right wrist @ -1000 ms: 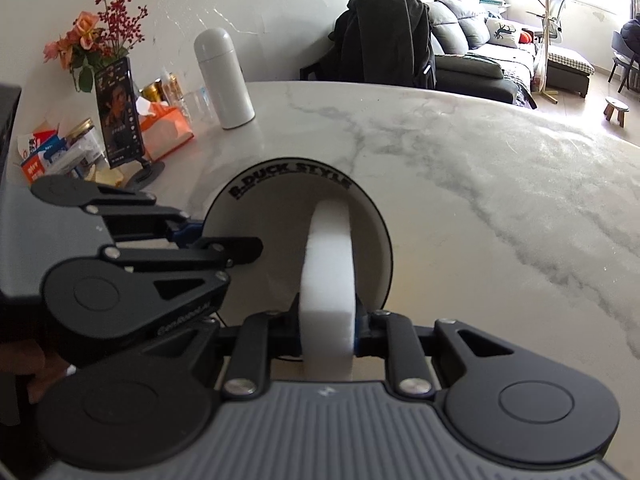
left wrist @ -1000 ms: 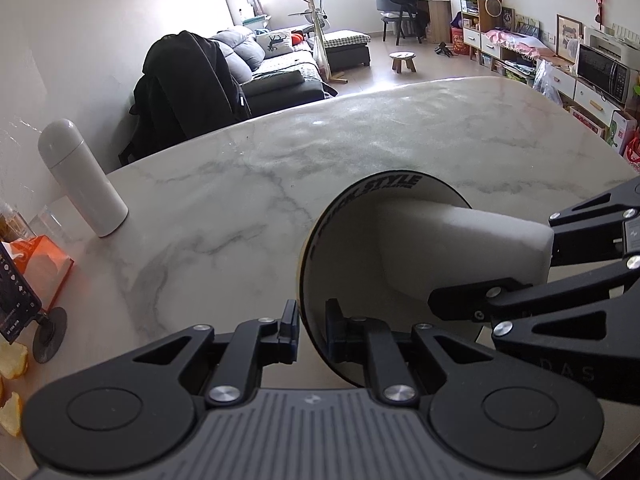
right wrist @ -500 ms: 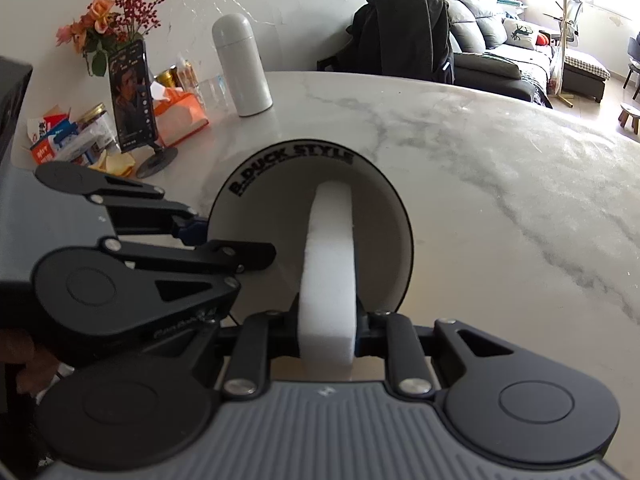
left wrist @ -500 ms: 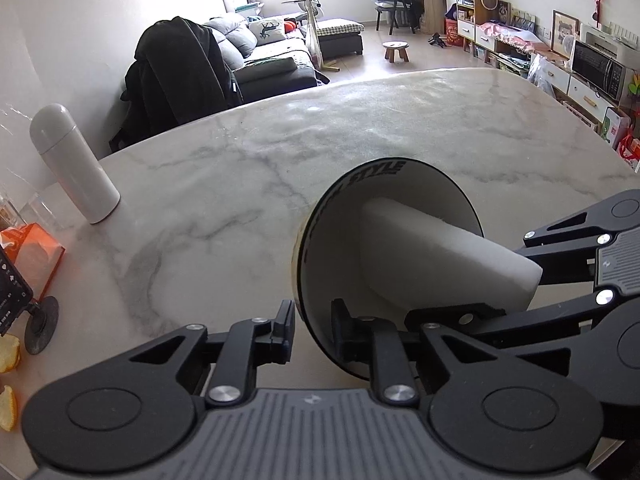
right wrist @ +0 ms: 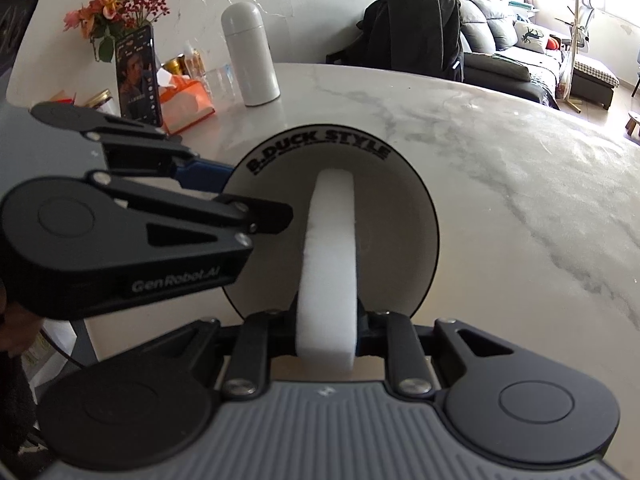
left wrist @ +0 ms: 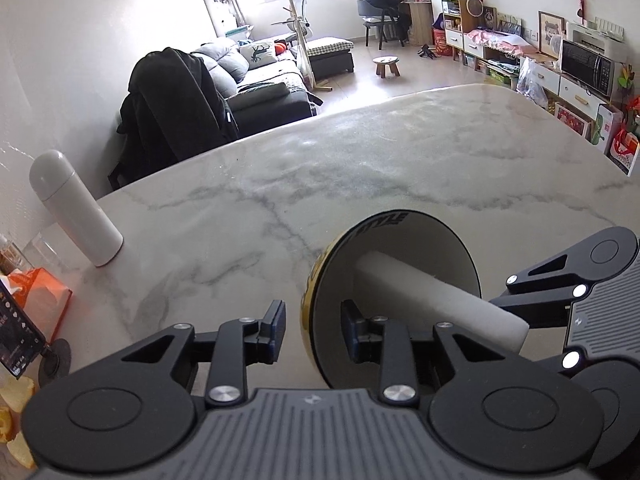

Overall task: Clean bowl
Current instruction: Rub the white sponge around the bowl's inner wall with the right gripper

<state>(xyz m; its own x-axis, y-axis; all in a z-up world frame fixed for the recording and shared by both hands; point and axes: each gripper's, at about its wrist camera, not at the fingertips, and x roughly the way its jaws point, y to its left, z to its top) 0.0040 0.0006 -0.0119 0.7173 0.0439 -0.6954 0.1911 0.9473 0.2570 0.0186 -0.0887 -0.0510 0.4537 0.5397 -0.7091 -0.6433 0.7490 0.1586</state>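
My left tongs (left wrist: 312,326) straddle the bowl (left wrist: 400,280) rim, one pad outside, one inside; the jaws have just been opening, so both pads stand clear of the wall and the grip is loose. The right tongs (right wrist: 326,330) pinch the sponge (right wrist: 330,264), whose far end reaches into the bowl, I judge to wipe it; the bowl is tipped toward me over the table (left wrist: 360,168).

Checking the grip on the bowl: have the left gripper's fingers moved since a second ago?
Yes. The left gripper has just been opening: its fingers stand apart around the bowl rim.
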